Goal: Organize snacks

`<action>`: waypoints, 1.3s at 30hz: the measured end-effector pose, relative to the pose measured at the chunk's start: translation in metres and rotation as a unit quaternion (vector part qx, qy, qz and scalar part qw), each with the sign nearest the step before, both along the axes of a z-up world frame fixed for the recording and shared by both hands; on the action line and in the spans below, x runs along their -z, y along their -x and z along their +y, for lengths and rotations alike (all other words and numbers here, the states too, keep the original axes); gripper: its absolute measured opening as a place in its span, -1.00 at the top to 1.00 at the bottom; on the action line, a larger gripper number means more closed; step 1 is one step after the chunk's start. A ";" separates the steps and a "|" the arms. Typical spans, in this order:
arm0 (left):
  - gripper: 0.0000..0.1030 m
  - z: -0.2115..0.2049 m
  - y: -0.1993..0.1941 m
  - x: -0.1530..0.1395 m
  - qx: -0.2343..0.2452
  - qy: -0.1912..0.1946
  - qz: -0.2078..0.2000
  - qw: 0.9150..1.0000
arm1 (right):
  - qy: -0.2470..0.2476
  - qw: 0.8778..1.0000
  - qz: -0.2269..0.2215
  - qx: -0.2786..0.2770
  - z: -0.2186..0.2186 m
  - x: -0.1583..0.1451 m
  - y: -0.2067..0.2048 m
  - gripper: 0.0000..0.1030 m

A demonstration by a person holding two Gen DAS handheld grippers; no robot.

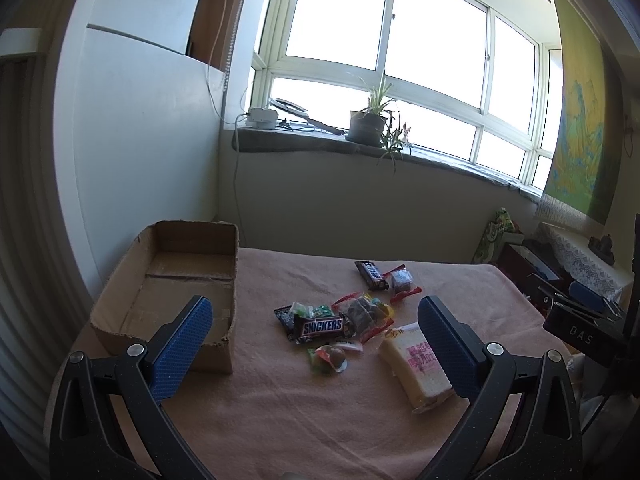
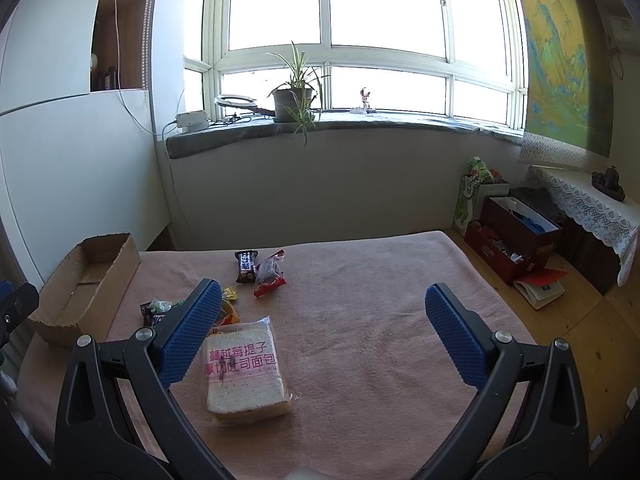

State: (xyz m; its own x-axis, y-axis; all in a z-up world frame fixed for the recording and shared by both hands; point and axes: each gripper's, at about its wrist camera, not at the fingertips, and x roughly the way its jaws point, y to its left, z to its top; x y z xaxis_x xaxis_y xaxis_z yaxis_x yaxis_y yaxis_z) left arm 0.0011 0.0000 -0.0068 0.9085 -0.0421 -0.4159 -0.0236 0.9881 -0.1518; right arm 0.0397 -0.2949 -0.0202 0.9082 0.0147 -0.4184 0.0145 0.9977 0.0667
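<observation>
An empty open cardboard box [image 1: 176, 280] stands at the table's left; it also shows in the right wrist view [image 2: 86, 280]. A pile of snacks lies mid-table: a Snickers bar [image 1: 322, 326], a dark chocolate bar [image 1: 371, 275], red-ended candy packets [image 1: 402, 282], small sweets [image 1: 334, 357]. A wrapped bread slice pack [image 1: 416, 364] lies nearest, also seen in the right wrist view [image 2: 244, 372]. My left gripper [image 1: 316, 344] is open above the near table, empty. My right gripper [image 2: 324, 334] is open and empty, its left finger beside the bread.
The table [image 2: 360, 320] wears a pink cloth. Beyond it is a windowsill with a potted plant [image 2: 294, 96]. Red boxes [image 2: 512, 240] and a book sit on the floor at right. The right gripper's body [image 1: 580, 320] shows at the left view's right edge.
</observation>
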 end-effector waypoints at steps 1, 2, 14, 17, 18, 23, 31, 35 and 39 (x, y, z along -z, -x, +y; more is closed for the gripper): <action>-0.99 0.000 0.000 0.000 0.000 0.000 0.000 1.000 | 0.000 1.000 0.000 0.000 0.000 0.000 0.000 -1.00; -0.99 0.000 0.000 0.000 0.000 0.001 0.000 1.000 | 0.000 1.000 0.000 0.000 0.000 0.000 0.000 -1.00; -0.99 -0.003 -0.007 0.006 0.010 0.007 0.015 1.000 | 0.001 1.000 0.007 -0.002 0.003 0.004 -0.005 -1.00; -0.99 -0.004 -0.010 0.009 0.012 0.008 0.020 1.000 | 0.000 1.000 0.013 -0.003 0.002 0.008 -0.008 -1.00; -0.99 -0.004 -0.010 0.010 0.013 0.009 0.022 1.000 | -0.001 1.000 0.016 -0.003 0.002 0.010 -0.009 -1.00; -0.99 -0.006 -0.017 0.019 0.024 0.016 0.041 0.999 | -0.003 0.999 0.032 -0.007 -0.001 0.020 -0.017 -1.00; -0.99 -0.011 -0.035 0.046 0.066 0.070 0.093 0.991 | -0.046 0.993 0.097 -0.058 -0.015 0.052 -0.038 -1.00; -0.98 -0.019 -0.047 0.065 0.091 0.100 0.124 0.983 | -0.085 0.983 0.136 -0.091 -0.020 0.071 -0.050 -1.00; -0.94 -0.027 -0.055 0.080 0.118 0.135 0.151 0.972 | -0.133 0.969 0.171 -0.122 -0.023 0.087 -0.061 -1.00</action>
